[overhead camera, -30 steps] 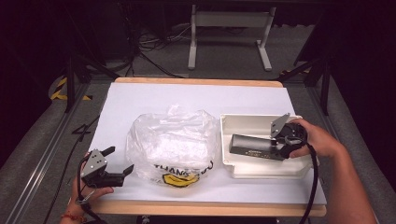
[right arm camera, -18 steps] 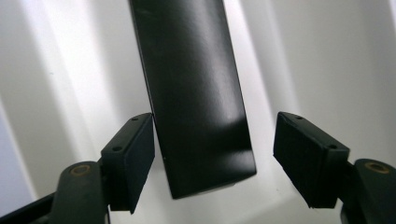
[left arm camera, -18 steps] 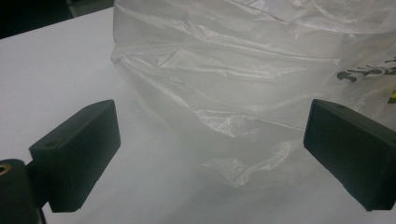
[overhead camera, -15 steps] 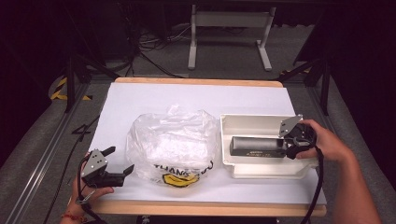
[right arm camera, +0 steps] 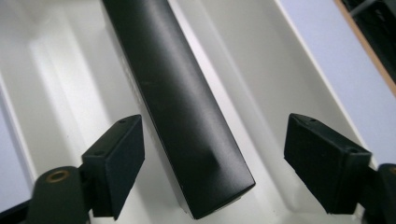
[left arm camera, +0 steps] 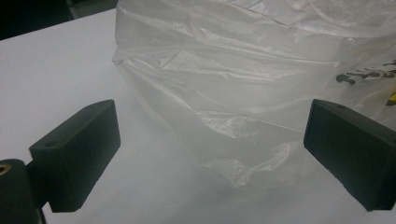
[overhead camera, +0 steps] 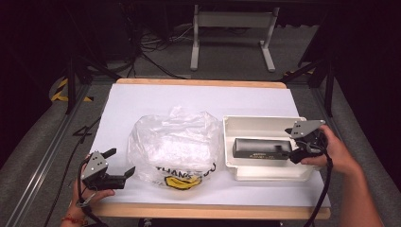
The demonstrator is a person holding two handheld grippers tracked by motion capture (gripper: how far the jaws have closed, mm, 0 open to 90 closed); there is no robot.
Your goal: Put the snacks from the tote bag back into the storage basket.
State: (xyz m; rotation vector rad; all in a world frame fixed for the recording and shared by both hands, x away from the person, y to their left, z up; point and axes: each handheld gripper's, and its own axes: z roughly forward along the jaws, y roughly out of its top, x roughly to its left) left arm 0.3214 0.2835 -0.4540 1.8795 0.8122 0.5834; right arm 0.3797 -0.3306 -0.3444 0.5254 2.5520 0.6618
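Nearest to us, our left gripper (overhead camera: 116,166) rests at the front left of the white table (overhead camera: 156,101), its jaws spread wide and closing on nothing; in the left gripper view the crumpled edge of the clear plastic bag (left arm camera: 243,88) lies on the table just ahead of them, apart from both pads. We judge the step in hand to be setting the black bar (overhead camera: 261,148) down in the white tray (overhead camera: 265,124) and letting go of it. To do that well we should let the bar settle flat along the tray floor before drawing back, keep the pads free of its sides, and pull the gripper away along the bar's length so that neither the bar nor the tray wall gets nudged. Farther off, at the tray's right end, our right gripper (overhead camera: 294,150) has just been opening: in the right gripper view its jaws stand well apart with the near end of the bar (right arm camera: 187,121) between them, neither pad pressing on it, so nothing is held.
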